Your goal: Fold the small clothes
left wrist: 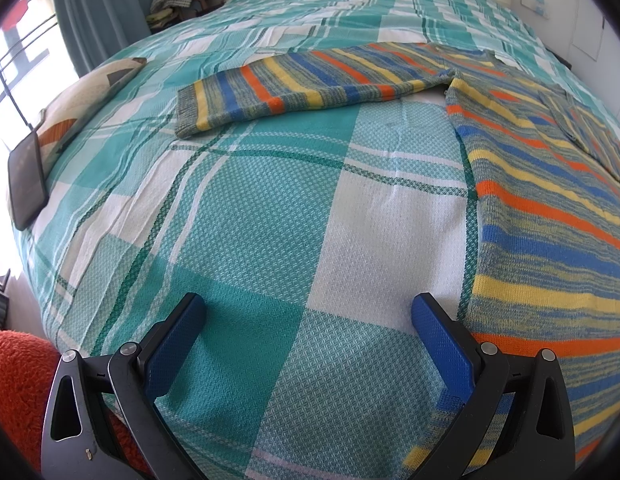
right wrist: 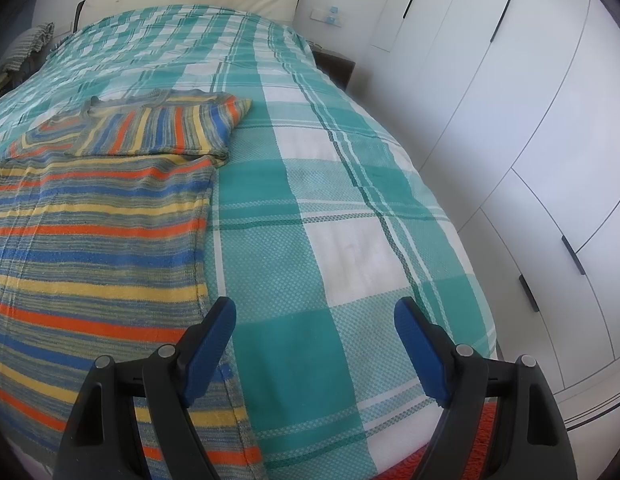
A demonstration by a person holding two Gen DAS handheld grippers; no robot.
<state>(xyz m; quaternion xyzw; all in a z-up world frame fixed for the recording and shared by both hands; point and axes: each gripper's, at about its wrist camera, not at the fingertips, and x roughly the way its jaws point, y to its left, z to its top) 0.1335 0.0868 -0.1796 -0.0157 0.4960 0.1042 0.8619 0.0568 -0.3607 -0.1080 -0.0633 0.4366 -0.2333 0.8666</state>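
A striped knit sweater (left wrist: 550,216) in blue, orange, yellow and grey lies flat on the bed. One sleeve (left wrist: 302,84) stretches out to the left in the left wrist view. In the right wrist view the other sleeve (right wrist: 158,128) lies folded across the sweater's (right wrist: 90,240) chest. My left gripper (left wrist: 306,312) is open and empty, just left of the sweater's bottom hem. My right gripper (right wrist: 314,316) is open and empty, just right of the sweater's side edge, its left finger over the hem.
The bed has a teal and white checked cover (left wrist: 250,220). A dark tablet (left wrist: 26,176) and a patterned cushion (left wrist: 82,96) lie at the bed's left edge. White wardrobe doors (right wrist: 530,140) stand to the right. An orange rug (left wrist: 18,376) is on the floor.
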